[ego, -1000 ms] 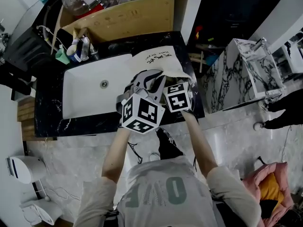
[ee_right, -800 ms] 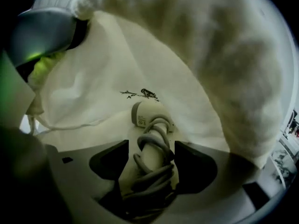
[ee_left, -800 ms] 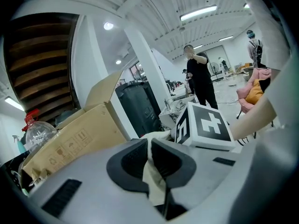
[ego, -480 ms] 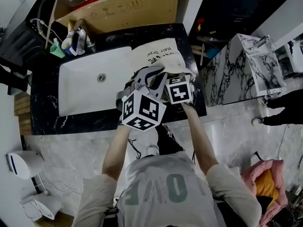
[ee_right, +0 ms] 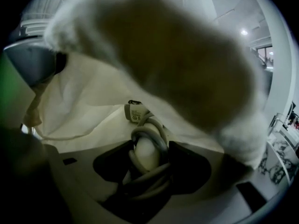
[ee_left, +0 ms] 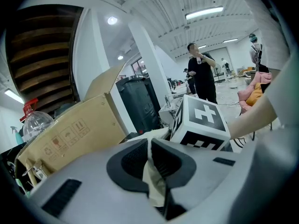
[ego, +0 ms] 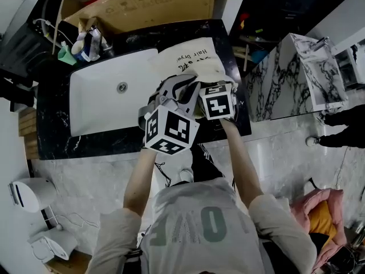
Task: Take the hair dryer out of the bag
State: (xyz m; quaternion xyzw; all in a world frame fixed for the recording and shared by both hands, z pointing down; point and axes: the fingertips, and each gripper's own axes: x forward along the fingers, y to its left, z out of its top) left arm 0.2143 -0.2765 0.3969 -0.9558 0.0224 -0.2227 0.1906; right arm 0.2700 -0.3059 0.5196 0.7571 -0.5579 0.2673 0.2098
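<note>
right gripper view: narrowing the right tool [ee_right: 150, 164] around the cord-wrapped hair dryer [ee_right: 145, 154] inside the bag [ee_right: 88, 101], not yet clamped. pinching the bag's cloth rim tight in the left tool [ee_left: 150, 160]. probably 1 firm grip from lifting out.

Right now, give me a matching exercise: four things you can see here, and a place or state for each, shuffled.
1. left gripper
2. right gripper
3. sink
4. cardboard box

A. white, left of the bag
B. behind the sink
C. inside the bag
D. shut on bag cloth

Pairs: 1-D, 2-C, 3-A, 4-B. The right gripper's jaws are closing, with the hair dryer and its wound cord between them.
</note>
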